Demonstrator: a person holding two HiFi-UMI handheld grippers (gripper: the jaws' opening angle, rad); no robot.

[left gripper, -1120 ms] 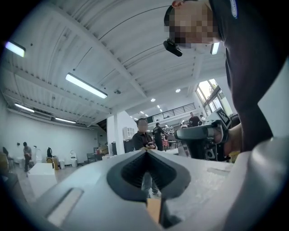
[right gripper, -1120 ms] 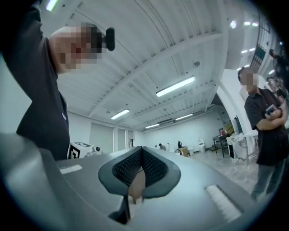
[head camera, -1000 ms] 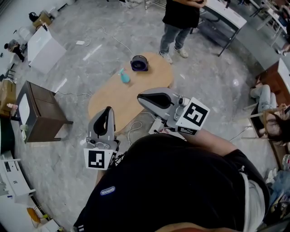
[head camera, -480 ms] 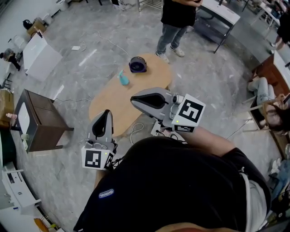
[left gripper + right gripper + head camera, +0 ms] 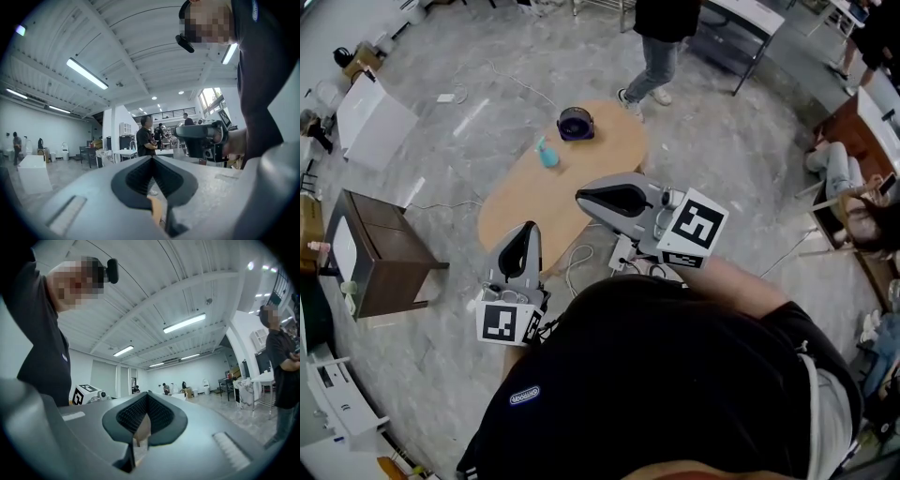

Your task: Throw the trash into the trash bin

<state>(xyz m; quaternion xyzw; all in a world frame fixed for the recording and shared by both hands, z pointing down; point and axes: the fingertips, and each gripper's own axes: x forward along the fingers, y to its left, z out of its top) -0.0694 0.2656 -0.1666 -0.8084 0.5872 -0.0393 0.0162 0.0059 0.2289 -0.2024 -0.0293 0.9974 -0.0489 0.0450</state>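
Observation:
A teal piece of trash (image 5: pixel 547 155) lies on the oval wooden table (image 5: pixel 525 202), near its far end. Just beyond it on the table stands a small dark purple trash bin (image 5: pixel 576 123). My left gripper (image 5: pixel 528 228) is held above the table's near edge, pointing towards the table, shut and empty. My right gripper (image 5: pixel 579 199) is held over the table's near right side, pointing left, also shut with nothing in it. In the left gripper view the jaws meet at the left gripper (image 5: pixel 151 158), with the right gripper (image 5: pixel 201 136) seen beyond them. The right gripper (image 5: pixel 147 393) shows only meeting pads.
A person (image 5: pixel 661 37) stands just beyond the table. A dark wooden cabinet (image 5: pixel 375 248) and a white box (image 5: pixel 370 117) are on the left. Cables and a power strip (image 5: pixel 623 253) lie on the floor by the table. Another person sits at the right (image 5: pixel 844 187).
The table and its things sit a little higher and further left in the head view. Both grippers have shifted slightly and stay shut and empty.

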